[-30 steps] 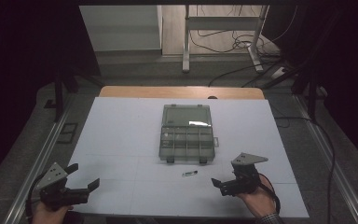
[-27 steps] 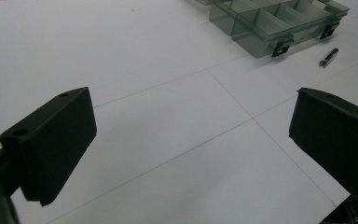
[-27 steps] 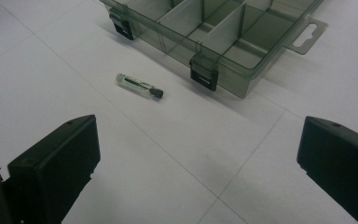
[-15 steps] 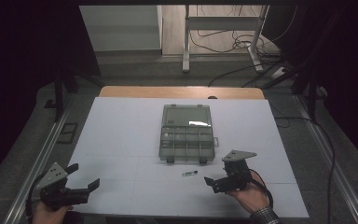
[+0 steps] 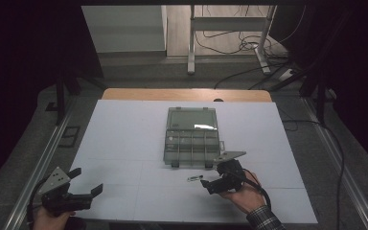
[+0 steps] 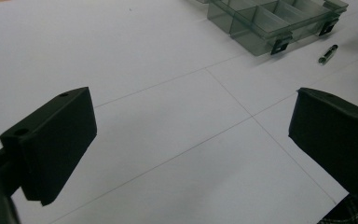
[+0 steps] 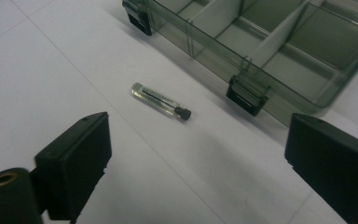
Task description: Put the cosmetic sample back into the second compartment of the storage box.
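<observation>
Black jaws of the left gripper (image 5: 84,190) stand wide apart and empty over the near left corner of the white table sheet (image 5: 124,134), well away from everything else. Toward the middle, a small clear vial (image 5: 194,178) with a dark cap lies flat, just in front of the open smoky plastic compartment box (image 5: 191,136). Right beside it, the right gripper (image 5: 210,184) points at the vial, its jaws spread, lately narrowing a little, gripping nothing.

White sheet (image 5: 124,139) covers wooden table (image 5: 187,94); cables (image 5: 235,45) and metal stand (image 5: 190,43) on floor behind.
</observation>
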`<state>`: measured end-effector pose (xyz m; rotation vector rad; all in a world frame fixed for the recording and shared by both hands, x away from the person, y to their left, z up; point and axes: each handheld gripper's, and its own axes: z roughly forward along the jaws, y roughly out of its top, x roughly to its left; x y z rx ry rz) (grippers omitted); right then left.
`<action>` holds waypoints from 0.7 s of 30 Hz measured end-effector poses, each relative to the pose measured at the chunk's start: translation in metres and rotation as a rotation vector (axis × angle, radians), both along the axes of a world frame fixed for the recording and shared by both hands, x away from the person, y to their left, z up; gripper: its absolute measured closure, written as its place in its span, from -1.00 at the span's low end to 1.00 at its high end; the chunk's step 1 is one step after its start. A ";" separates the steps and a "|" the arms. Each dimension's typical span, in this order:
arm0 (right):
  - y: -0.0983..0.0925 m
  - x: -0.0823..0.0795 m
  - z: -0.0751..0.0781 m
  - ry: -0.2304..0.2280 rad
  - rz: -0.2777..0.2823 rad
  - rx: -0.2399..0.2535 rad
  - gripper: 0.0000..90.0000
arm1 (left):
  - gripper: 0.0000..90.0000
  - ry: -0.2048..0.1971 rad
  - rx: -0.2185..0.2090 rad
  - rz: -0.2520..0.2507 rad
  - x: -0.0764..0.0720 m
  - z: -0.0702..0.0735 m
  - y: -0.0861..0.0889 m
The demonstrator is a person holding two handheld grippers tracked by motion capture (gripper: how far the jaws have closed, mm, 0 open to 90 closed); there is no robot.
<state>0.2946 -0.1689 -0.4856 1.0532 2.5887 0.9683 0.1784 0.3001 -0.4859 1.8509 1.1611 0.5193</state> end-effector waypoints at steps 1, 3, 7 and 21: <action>0.003 0.003 0.000 0.006 0.008 -0.008 -0.72 | -0.97 0.000 -0.001 0.000 0.000 0.000 0.000; 0.005 0.004 0.000 0.010 0.014 -0.007 -0.68 | -0.97 0.001 -0.003 -0.001 0.000 0.000 0.000; 0.010 0.008 -0.002 0.030 0.041 -0.014 -0.56 | -0.97 0.000 -0.001 -0.002 0.000 0.000 0.000; 0.029 0.022 -0.010 0.060 0.136 -0.071 -0.01 | -0.97 -0.001 0.008 -0.009 0.000 0.000 -0.001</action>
